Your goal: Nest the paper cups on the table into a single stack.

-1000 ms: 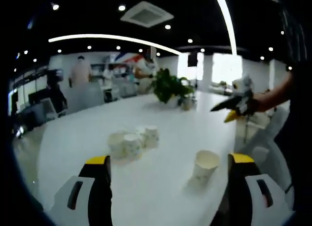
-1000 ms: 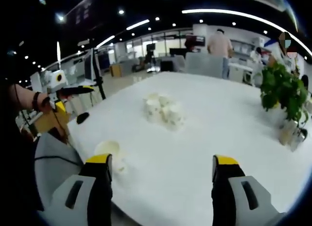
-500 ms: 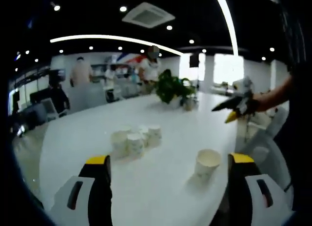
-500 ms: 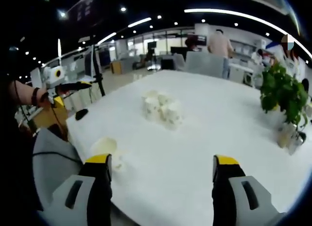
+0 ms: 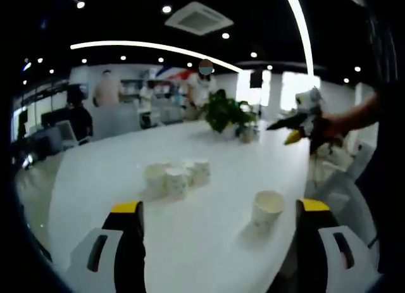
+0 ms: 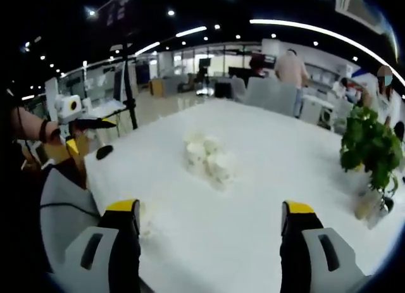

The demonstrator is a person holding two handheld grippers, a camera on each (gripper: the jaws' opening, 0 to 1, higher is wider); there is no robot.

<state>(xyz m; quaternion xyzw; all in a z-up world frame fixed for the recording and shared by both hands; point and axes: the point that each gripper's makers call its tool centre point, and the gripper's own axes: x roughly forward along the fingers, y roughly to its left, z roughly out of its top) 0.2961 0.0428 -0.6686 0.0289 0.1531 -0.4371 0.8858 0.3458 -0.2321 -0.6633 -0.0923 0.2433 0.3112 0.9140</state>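
Observation:
A cluster of several white paper cups (image 5: 174, 176) stands upright near the middle of the white table (image 5: 209, 249). A single cup (image 5: 267, 209) stands apart, closer to the table edge, just left of my left gripper's right jaw. My left gripper (image 5: 220, 207) is open, held short of the cups with nothing between its jaws. In the right gripper view the cluster (image 6: 209, 157) lies ahead. The single cup (image 6: 143, 216) peeks out beside the left jaw. My right gripper (image 6: 211, 207) is open and empty. Each gripper shows in the other's view: the right (image 5: 294, 123) and the left (image 6: 88, 123).
A potted plant (image 5: 228, 112) stands on the far part of the table, also seen at the right of the right gripper view (image 6: 370, 150). A small dark object (image 6: 104, 152) lies near the table edge. A grey chair (image 6: 63, 198) stands by the table. People stand in the background.
Both views have shifted slightly with the hands. In the left gripper view the right gripper now sits a little higher and further left. The cups have not moved.

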